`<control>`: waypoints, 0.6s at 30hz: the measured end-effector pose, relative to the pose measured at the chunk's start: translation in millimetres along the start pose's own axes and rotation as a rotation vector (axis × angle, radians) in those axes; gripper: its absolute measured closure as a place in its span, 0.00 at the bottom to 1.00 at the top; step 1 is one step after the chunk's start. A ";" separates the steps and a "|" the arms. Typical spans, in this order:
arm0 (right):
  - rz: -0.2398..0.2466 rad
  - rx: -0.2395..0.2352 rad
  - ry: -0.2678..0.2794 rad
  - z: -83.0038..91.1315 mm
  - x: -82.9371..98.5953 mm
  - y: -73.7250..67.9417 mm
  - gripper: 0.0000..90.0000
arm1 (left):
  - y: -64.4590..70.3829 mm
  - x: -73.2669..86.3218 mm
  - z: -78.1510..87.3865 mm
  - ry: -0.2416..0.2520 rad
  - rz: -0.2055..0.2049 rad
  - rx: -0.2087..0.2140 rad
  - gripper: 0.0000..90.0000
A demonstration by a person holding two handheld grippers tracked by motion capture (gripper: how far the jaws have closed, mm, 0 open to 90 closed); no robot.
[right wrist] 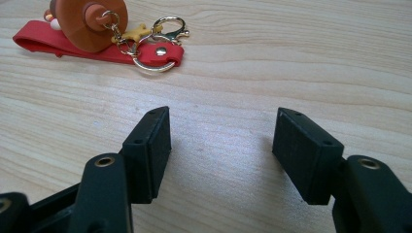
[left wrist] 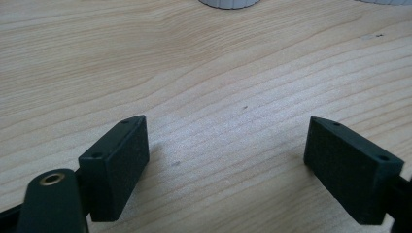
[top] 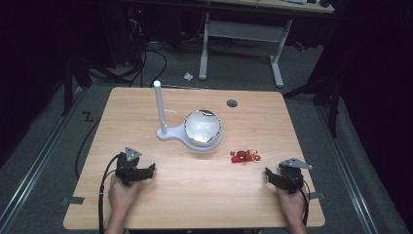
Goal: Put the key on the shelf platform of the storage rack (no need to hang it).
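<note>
Desk: a light wooden desk (top: 195, 195) seen from above, with a dark floor around it.
Left tongs: the left gripper (top: 141, 171) rests near the desk's front left corner, held from behind by the person's left hand (top: 122, 195). Its jaws stand wide apart, released, with bare wood between them; in the left gripper view (left wrist: 226, 145) nothing lies in the gap.
Right tongs: the right gripper (top: 272, 176) sits near the front right corner, held by the person's right hand (top: 292, 204). Its jaws are also spread and released, gripping nothing; the right gripper view (right wrist: 221, 145) shows bare wood between the pads.
Keychain: a red strap keychain (top: 245, 156) lies flat on the desk, right of the centre, just beyond and to the left of the right gripper and apart from it. In the right gripper view (right wrist: 99, 41) it shows a red strap, an orange-brown round charm, a small gold charm, a metal ring and a gold clasp, all ahead of the left jaw.
Stand: a white stand (top: 168, 132) with an upright white post (top: 159, 105) sits at the middle of the desk, towards the far edge.
Bowl: a shiny rounded bowl (top: 202, 126) rests on the stand's round base, just right of the post.
Hole: a small dark round hole (top: 232, 103) lies near the far edge, right of centre.
</note>
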State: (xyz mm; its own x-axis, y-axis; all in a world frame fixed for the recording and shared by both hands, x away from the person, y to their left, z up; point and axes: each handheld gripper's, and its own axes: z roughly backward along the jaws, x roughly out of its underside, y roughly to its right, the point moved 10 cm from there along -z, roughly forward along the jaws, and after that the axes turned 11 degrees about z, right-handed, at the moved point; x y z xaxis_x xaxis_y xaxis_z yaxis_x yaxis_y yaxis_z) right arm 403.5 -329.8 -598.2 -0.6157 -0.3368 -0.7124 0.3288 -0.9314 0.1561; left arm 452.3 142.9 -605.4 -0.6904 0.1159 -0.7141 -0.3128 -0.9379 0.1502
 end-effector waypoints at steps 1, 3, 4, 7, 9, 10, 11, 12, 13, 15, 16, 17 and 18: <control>0.001 0.000 0.000 0.0 0.0 0.1 0.44 | 0.0 0.0 0.0 0.000 0.000 0.000 0.19; 0.001 0.000 0.000 0.0 0.0 0.1 0.44 | 0.0 0.0 0.0 0.000 0.000 0.000 0.19; 0.001 0.000 0.000 -0.1 0.0 0.1 0.44 | 0.0 0.0 0.0 0.000 0.000 0.000 0.19; 0.002 0.001 0.000 -0.1 0.0 0.2 0.44 | 0.0 0.0 0.0 0.000 0.001 0.000 0.19; 0.002 0.000 0.001 -0.2 -0.1 0.1 0.43 | 0.0 0.0 0.0 0.000 0.001 0.001 0.19; 0.004 -0.002 0.002 -0.3 -0.2 -0.1 0.43 | 0.0 0.0 0.0 0.000 0.001 0.001 0.19; 0.010 -0.003 0.003 -0.5 -0.4 -0.1 0.42 | 0.0 0.0 0.0 0.000 0.001 0.001 0.19; 0.007 -0.007 -0.003 -0.2 0.0 -1.1 0.40 | 0.0 0.0 0.0 0.000 0.001 0.001 0.19; 0.009 -0.010 -0.002 -0.5 -0.1 -1.5 0.40 | -0.1 0.0 0.0 0.000 0.001 0.001 0.19; 0.015 -0.012 -0.002 -0.8 -0.3 -1.7 0.38 | -0.1 0.0 0.0 0.000 0.001 0.001 0.19; 0.018 -0.015 -0.001 -1.0 -0.6 -2.1 0.37 | -0.1 0.0 0.0 0.000 0.001 0.001 0.19; 0.017 -0.018 -0.003 -1.0 -0.4 -2.6 0.35 | -0.1 0.0 0.0 -0.001 0.000 0.001 0.19; 0.019 -0.019 -0.005 -1.2 -0.5 -3.1 0.35 | -0.1 0.0 0.0 -0.001 0.001 0.002 0.19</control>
State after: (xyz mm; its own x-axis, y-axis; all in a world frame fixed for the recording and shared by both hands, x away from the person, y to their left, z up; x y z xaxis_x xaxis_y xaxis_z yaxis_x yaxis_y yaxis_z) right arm 403.7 -326.6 -599.1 -0.6125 -0.3552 -0.7062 0.3540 -0.9220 0.1567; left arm 452.3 143.0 -605.4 -0.6910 0.1153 -0.7136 -0.3133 -0.9374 0.1520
